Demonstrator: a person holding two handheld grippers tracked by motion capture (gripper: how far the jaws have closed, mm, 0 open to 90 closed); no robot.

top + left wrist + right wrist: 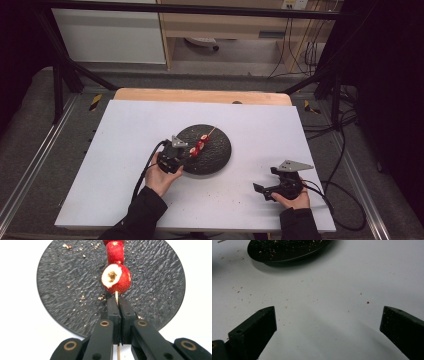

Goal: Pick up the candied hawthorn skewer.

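So the left gripper (pixel 117 305) has its jaws clenched on the bare end of a thin wooden skewer (pixel 116 296), right below the first red fruit (pixel 116 278) (looks like cored hawthorn, candied maybe, can't swear to it). The skewer lies over the round black slate plate (pixel 62 297), roughly in the middle of the white surface (pixel 125 150), with a couple more red pieces strung farther up the stick. In the high view the skewer (pixel 201 143) runs diagonally across the plate (pixel 215 160), with the left gripper (pixel 181 151) at its lower-left end.

The right gripper (pixel 328 322) has its jaws spread wide with nothing between them, parked low over the surface a bit off from the plate's edge (pixel 287 257). In the high view it sits well apart to the right (pixel 264 191).

My read: the step in hand is getting the skewer secured so the fruit can be dealt with, probably pulled off the stick. To do it well I'd keep the left grip exactly where it is, on bare wood and not on fruit, and hold the stick low and level over the plate so crumbs land there (plenty have already escaped onto the surface). Then bring the right jaws in square across the end fruit and pull along the line of the stick, not sideways, since a thin skewer could snap or twist in the grip.
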